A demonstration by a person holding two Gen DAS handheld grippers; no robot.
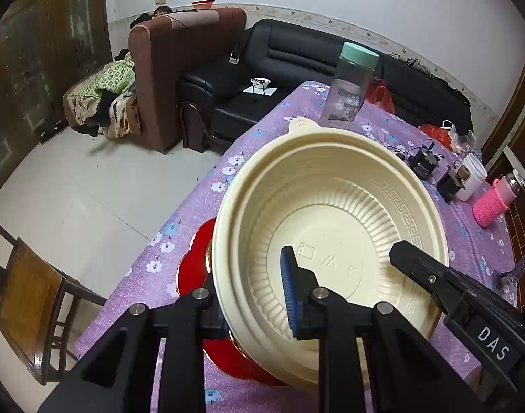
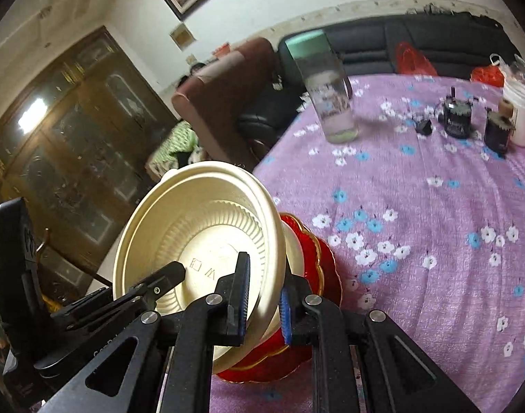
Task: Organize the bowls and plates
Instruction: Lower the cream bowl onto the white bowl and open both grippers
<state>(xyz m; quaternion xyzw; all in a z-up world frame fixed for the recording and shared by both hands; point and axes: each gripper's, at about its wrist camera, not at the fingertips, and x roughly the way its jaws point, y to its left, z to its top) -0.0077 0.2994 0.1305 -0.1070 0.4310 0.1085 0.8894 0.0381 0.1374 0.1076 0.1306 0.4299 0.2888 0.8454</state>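
Note:
A cream plastic bowl (image 1: 331, 220) sits tilted on a red plate with a gold rim (image 1: 193, 272) near the table's left edge. My left gripper (image 1: 255, 296) is shut on the bowl's near rim, one finger inside (image 1: 293, 296) and the other under the rim. My right gripper (image 2: 264, 301) grips the rim of the same cream bowl (image 2: 200, 237), one finger inside (image 2: 240, 292) and one outside (image 2: 286, 313). The red plate (image 2: 317, 268) shows beneath it. The left gripper's finger also shows in the right wrist view (image 2: 159, 280).
The table has a purple floral cloth (image 2: 417, 223). A clear bottle with a green lid (image 1: 348, 86) stands at the far side. Small black devices (image 2: 457, 117), a white cup (image 2: 518, 117), a pink-sleeved bottle (image 1: 494, 199) and red bags (image 1: 434, 130) lie at the right. A wooden chair (image 1: 31, 296) stands left.

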